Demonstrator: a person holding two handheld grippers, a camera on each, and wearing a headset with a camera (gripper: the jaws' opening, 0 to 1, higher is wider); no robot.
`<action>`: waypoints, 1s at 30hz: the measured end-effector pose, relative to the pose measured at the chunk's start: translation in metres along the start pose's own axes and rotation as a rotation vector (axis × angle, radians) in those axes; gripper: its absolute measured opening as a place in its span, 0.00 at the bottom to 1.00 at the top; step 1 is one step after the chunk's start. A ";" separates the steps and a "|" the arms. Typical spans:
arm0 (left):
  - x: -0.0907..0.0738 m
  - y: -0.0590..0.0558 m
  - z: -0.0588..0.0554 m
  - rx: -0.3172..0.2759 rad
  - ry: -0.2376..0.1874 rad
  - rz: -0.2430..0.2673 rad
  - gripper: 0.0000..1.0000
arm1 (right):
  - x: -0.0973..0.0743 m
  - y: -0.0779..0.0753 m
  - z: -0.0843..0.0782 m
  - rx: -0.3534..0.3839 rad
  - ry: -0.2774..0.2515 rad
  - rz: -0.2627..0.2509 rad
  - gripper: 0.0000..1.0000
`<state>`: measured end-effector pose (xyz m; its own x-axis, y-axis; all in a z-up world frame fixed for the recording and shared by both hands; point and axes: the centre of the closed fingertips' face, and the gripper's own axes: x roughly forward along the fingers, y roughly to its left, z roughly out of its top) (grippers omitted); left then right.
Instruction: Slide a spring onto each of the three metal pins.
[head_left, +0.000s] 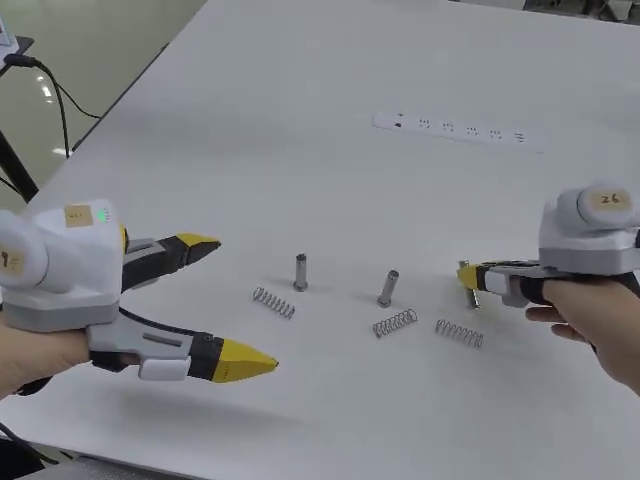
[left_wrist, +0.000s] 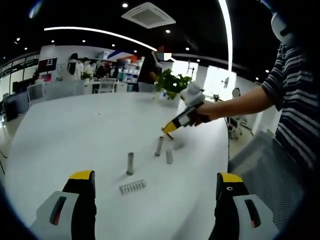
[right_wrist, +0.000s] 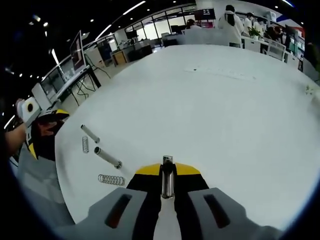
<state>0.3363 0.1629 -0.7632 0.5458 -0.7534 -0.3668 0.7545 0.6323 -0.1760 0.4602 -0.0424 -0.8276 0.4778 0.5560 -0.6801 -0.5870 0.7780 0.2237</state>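
- Right gripper (right_wrist: 167, 171) is clenched on the third pin (right_wrist: 167, 186), which is upright between the jaw tips. I cannot tell whether its foot touches the table (head_left: 300, 150).
- Left gripper (head_left: 225, 302) is released, jaws wide apart and holding nothing, near the left spring (head_left: 273, 302).
- Left pin (head_left: 300, 272) and middle pin (head_left: 388, 288) stand bare. All three springs lie flat: the left spring just beside the left pin, the middle spring (head_left: 395, 323) near the middle pin, and the right spring (head_left: 459, 334) near the right gripper. None is fitted yet.
- Risk: the springs are light and round. I expect a hard or off-centre pinch to flick one away or set it rolling.
- Risk: the middle pin seems to lean slightly, though that may be the lens. A brush from a jaw could topple it.
- Risk: a spring pushed on off-axis may twist the held pin in its grip.
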 end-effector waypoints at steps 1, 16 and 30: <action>0.000 0.000 0.000 0.000 0.001 0.000 0.98 | -0.001 0.000 0.000 0.000 -0.005 0.000 0.05; -0.001 -0.001 0.002 -0.001 -0.007 0.006 0.98 | -0.011 0.008 0.003 -0.109 -0.069 0.005 0.05; 0.000 -0.003 0.002 -0.007 -0.009 0.004 0.98 | -0.014 0.007 0.001 -0.129 -0.086 0.001 0.05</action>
<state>0.3345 0.1610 -0.7608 0.5520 -0.7525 -0.3592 0.7497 0.6365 -0.1813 0.4505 -0.0441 -0.8160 0.5285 0.5838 -0.6163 -0.6637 0.7368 0.1288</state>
